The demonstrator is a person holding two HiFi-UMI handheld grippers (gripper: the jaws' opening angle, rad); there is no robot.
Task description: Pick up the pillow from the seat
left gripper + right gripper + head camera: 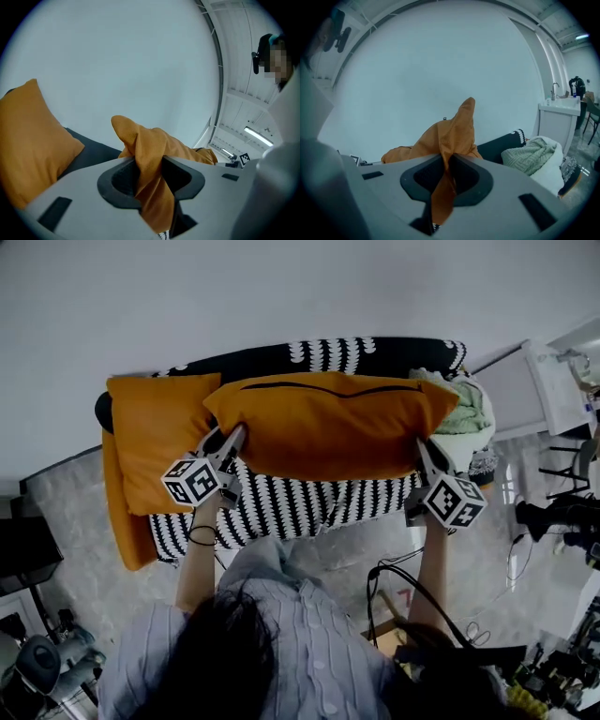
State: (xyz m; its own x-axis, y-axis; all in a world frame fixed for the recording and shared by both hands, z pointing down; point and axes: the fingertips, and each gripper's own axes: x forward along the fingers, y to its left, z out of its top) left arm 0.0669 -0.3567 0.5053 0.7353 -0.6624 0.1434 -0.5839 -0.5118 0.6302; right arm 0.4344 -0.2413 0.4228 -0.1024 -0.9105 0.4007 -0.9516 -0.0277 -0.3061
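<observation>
An orange pillow hangs lifted over the black-and-white patterned sofa seat, stretched between my two grippers. My left gripper pinches its left corner. In the left gripper view the orange fabric is bunched between the jaws, and the left gripper is shut on it. My right gripper holds the right corner. In the right gripper view the pillow cloth is squeezed between the jaws of the right gripper and its corner sticks up above them.
A second orange pillow leans at the sofa's left end, also seen in the left gripper view. A green knitted blanket lies at the right end. A white cabinet stands to the right, and cables lie on the floor.
</observation>
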